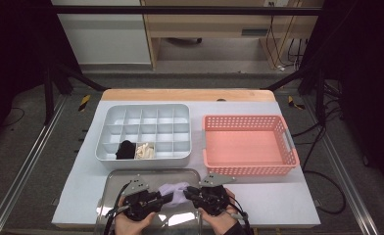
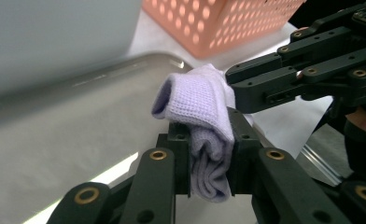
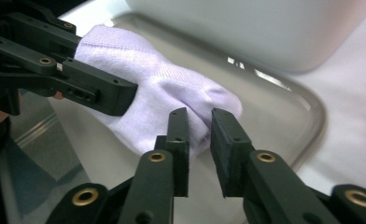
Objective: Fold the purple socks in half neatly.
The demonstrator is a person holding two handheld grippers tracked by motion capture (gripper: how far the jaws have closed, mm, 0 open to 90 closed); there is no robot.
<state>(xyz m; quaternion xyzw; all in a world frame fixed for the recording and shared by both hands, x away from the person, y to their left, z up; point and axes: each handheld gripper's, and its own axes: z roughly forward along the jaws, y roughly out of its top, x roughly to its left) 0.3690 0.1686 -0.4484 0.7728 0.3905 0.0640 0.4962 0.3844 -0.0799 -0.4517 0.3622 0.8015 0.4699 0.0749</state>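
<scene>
Left gripper is clamping the lilac sock over the tray's near edge; right gripper, jaws parted, is closing in to pinch next.

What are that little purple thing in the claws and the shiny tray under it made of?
The lilac sock looks like soft knitted fabric: fine ribbed stitches and limp folds show where the left gripper clamps it. The tray looks like brushed metal, perhaps steel: dull grey sheen, bright glints, rolled rim.
</scene>
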